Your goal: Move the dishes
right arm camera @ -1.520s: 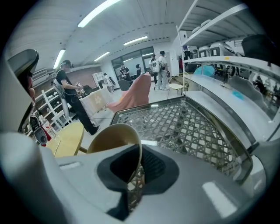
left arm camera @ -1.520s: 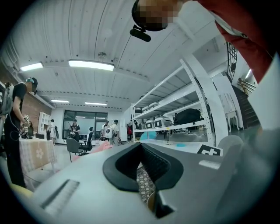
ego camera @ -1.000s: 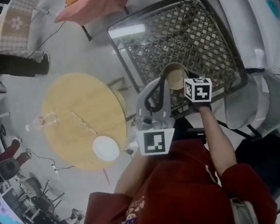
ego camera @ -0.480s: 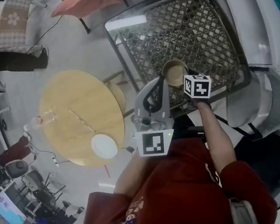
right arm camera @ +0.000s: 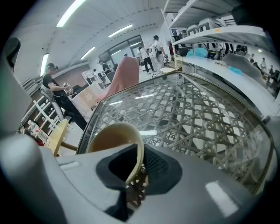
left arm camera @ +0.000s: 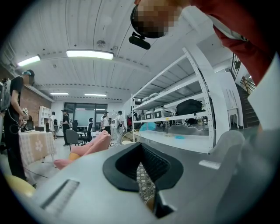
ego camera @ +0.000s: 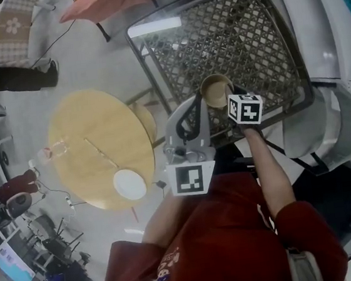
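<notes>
Nearest, my left gripper (left arm camera: 141, 170): jaws pressed together, holding nothing. Beside it, my right gripper (right arm camera: 139, 173): jaws just eased apart, loosely straddling the rim of the round beige bowl (right arm camera: 109, 135), which stands on the glass-topped metal lattice table (right arm camera: 201, 113). Beyond, a round white plate (ego camera: 130, 184) on the round wooden table (ego camera: 87, 140).

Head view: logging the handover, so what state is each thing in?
Bowl: upright, standing on glass table, rim between right tongs.
Right tongs: just been opening, loose around that rim.
Left tongs: shut, empty.
Plate: flat, empty, on wooden table.
</notes>
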The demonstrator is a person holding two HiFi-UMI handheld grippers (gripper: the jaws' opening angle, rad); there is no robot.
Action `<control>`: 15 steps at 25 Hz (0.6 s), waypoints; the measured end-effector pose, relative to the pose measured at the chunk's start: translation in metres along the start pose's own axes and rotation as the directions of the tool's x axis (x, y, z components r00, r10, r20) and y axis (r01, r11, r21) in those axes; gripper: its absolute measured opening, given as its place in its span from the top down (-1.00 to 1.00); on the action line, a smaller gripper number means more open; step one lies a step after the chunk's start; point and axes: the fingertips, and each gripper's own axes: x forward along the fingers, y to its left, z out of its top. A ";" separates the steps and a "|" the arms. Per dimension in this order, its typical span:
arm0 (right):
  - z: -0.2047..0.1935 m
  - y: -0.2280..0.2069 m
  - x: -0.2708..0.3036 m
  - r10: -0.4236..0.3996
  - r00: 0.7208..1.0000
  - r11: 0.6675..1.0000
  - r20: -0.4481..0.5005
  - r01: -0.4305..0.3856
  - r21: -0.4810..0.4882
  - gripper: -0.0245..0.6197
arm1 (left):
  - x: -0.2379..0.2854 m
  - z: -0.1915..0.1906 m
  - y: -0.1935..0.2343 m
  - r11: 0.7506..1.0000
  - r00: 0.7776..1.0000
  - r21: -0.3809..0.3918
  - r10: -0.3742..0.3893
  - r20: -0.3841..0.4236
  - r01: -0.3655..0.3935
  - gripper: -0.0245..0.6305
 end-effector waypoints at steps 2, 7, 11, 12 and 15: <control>0.000 0.001 -0.001 0.004 1.000 1.000 0.005 -0.004 -0.012 0.77 | 0.000 -0.001 -0.002 1.000 1.000 0.013 -0.006 -0.001 0.006 0.91; 0.005 -0.001 -0.004 -0.011 1.000 0.999 0.029 0.012 -0.033 0.66 | -0.003 0.000 -0.002 1.000 1.000 -0.002 0.005 0.000 -0.005 0.91; 0.010 0.000 -0.012 -0.020 0.998 0.999 0.060 0.021 -0.024 0.64 | -0.011 0.002 -0.001 1.000 1.000 0.023 0.006 0.000 -0.006 0.91; 0.013 0.001 -0.014 -0.021 0.997 1.000 0.068 0.022 -0.014 0.63 | -0.012 0.002 0.001 1.000 1.000 0.026 0.009 0.002 -0.009 0.91; 0.020 0.004 -0.020 -0.019 0.995 1.000 0.094 0.018 0.006 0.63 | -0.015 0.005 0.007 1.000 0.999 0.007 0.027 0.017 -0.027 0.91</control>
